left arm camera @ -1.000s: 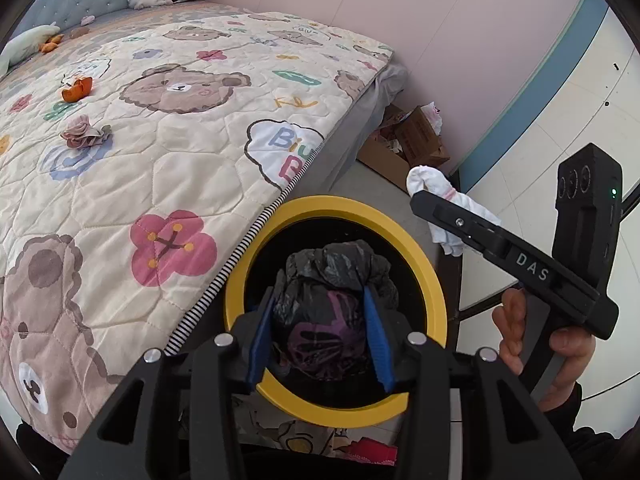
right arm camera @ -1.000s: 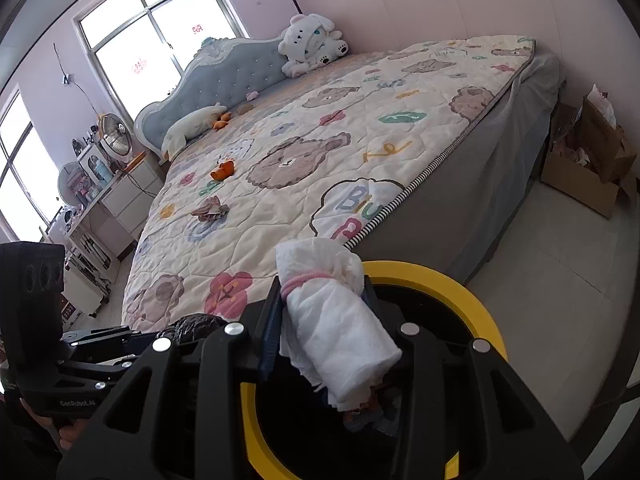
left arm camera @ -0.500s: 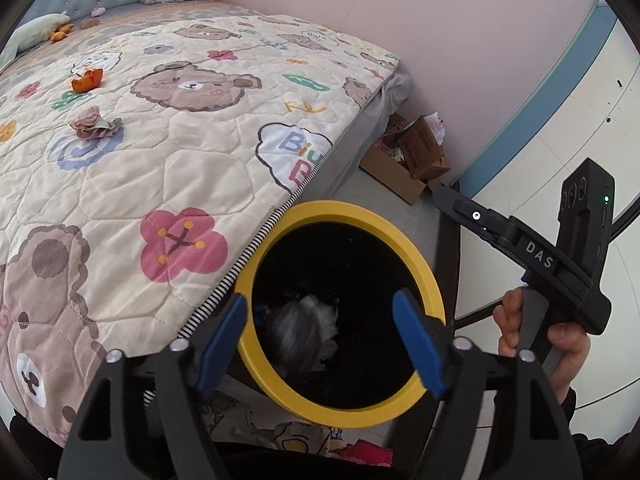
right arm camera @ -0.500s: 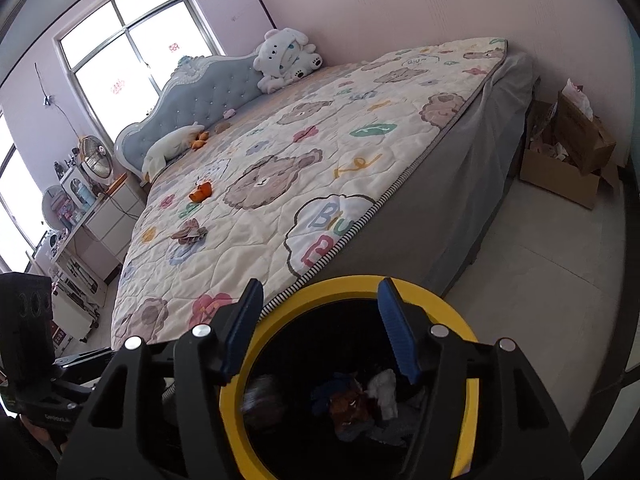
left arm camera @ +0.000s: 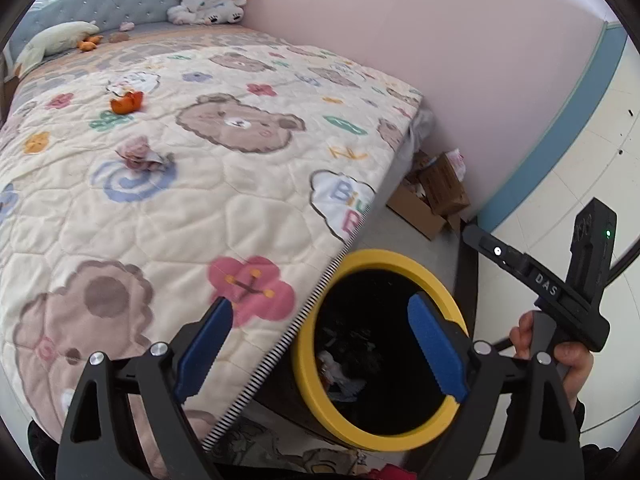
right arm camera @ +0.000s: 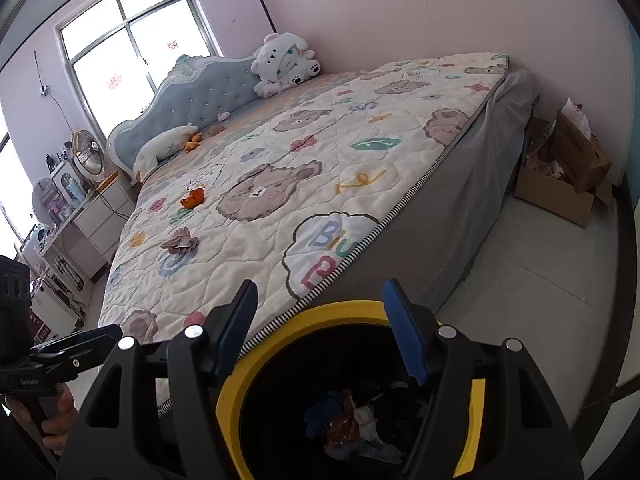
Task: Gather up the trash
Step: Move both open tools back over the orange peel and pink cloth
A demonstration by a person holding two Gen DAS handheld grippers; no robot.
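Note:
A black bin with a yellow rim (left arm camera: 384, 258) (right arm camera: 348, 308) stands against the bed's corner, and dropped trash (left arm camera: 340, 368) (right arm camera: 360, 416) lies at its bottom. My left gripper (left arm camera: 320, 302) hangs over the bed edge and the bin's left rim, jaws opening, nothing between them. Over the bin mouth my right gripper (right arm camera: 320, 286) is also opening and empty. On the quilt lie an orange peel (left arm camera: 127, 102) (right arm camera: 193, 198) and a crumpled pinkish wad (left arm camera: 140, 154) (right arm camera: 181, 240), both well beyond the fingers.
A patterned quilt (left arm camera: 200, 208) covers the big bed. An open cardboard box (left arm camera: 432, 196) (right arm camera: 560, 176) sits by the pink wall. A white plush toy (right arm camera: 284, 62) leans on the headboard. A nightstand and fan (right arm camera: 88, 156) stand far left.
Both grippers opened. The black bag left my left jaws and the white wad left my right jaws, both falling into the bin. My left gripper shifted left over the bed edge.

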